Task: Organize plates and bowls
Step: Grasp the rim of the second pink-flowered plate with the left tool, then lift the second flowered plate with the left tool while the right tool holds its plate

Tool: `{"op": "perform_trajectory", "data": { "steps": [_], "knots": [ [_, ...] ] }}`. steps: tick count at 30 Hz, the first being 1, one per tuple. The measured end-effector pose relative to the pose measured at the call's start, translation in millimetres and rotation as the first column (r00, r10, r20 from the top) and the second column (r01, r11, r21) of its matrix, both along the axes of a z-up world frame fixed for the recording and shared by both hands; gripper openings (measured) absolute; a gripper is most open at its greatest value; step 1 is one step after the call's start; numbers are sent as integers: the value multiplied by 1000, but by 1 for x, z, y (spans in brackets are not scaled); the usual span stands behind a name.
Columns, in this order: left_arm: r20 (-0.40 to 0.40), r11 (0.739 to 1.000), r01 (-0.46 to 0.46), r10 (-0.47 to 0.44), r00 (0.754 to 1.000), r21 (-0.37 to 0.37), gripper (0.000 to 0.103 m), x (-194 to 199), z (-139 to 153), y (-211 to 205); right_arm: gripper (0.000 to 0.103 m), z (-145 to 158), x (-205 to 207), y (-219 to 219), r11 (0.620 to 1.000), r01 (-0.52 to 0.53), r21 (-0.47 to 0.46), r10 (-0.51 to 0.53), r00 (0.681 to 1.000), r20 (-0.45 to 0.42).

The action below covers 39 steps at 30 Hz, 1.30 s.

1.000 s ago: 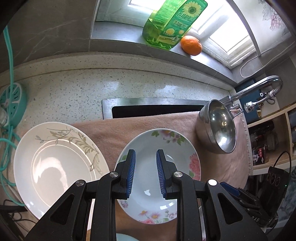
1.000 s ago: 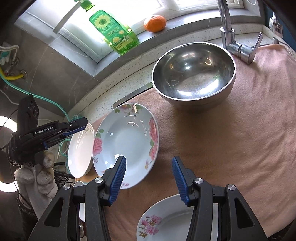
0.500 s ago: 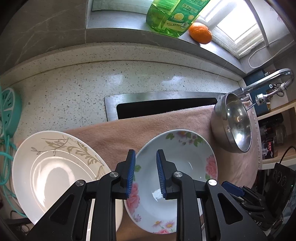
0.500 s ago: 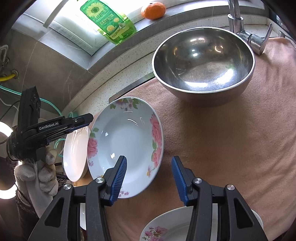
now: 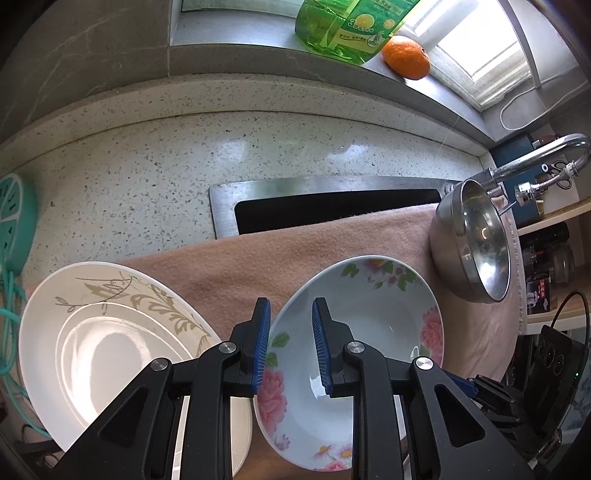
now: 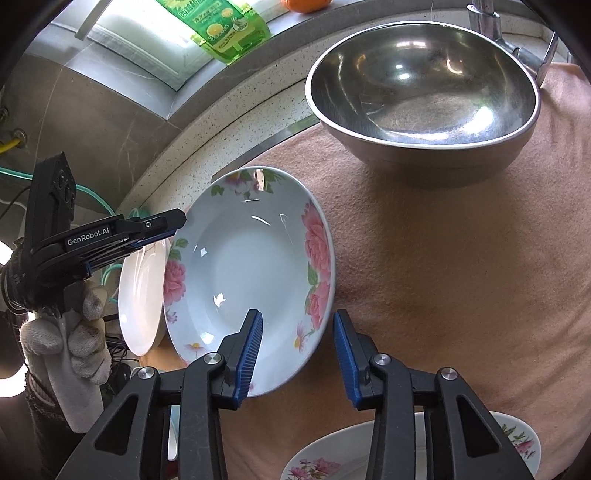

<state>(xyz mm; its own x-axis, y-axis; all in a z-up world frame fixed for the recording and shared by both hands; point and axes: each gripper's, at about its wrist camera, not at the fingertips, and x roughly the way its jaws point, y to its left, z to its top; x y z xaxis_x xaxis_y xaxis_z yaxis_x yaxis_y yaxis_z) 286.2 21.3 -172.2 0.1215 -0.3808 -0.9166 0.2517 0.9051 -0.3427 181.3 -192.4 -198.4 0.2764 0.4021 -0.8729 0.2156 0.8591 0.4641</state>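
Count: 3 plates, 1 bowl, 2 grippers, 1 bottle, 1 fruit.

Left wrist view, left to right:
- Round glossy white ceramic plate with a grey-beige leaf print (image 5: 110, 343), lower left. It is shallow with a broad rim and lies partly on the pink-beige fleece cloth (image 5: 295, 258).
- Left gripper (image 5: 291, 306), bottom centre, black with ribbed blue pads. Its jaws stand narrowly apart and nothing is clamped. The left rim of the deep pale-blue ceramic plate with pink flowers (image 5: 369, 332) shows in the gap; contact cannot be judged.
- Round polished stainless-steel bowl (image 5: 476, 251), right, on the cloth beside the chrome tap (image 5: 535, 155).
- Upper edge: translucent green plastic detergent bottle (image 5: 343, 29) and a round orange fruit (image 5: 406, 59) on the grey sill, above the speckled stone worktop (image 5: 147, 177).

Right wrist view, left to right:
- White knitted glove (image 6: 74, 339) holds the left gripper, whose tip sits at the flowered deep plate's upper-left rim.
- Right gripper (image 6: 297, 350), bottom centre. Its jaws have just been closing and stand apart, astride the deep plate's near rim without pressing on it.
- Second flowered white plate (image 6: 321, 461), bottom edge.
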Motion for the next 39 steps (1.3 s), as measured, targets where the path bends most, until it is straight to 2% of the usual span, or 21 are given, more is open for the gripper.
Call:
{"op": "perform_trajectory", "data": {
  "steps": [5,9,18,29,39],
  "knots": [
    [-1,1000,9,-9,1000,1,21,0,-3,-2,33,-1,0,4,1000,-3,0,3,1000,-2],
    [1,1000,12,-12,1000,1,21,-1,-4,-2,24,-3,-2,1,1000,2,5,-2,1000,-11],
    [0,1000,12,-12,1000,10,21,-1,-7,-2,14,-9,-2,-3,1000,13,25,-12,999,-35],
    [-8,1000,-1,1,1000,6,21,0,-8,-1,13,-5,0,0,1000,4,-1,-4,999,-43],
    [6,999,-4,4,1000,34,21,-5,-6,-5,13,-5,0,-2,1000,17,8,-16,999,-50]
  ]
}}
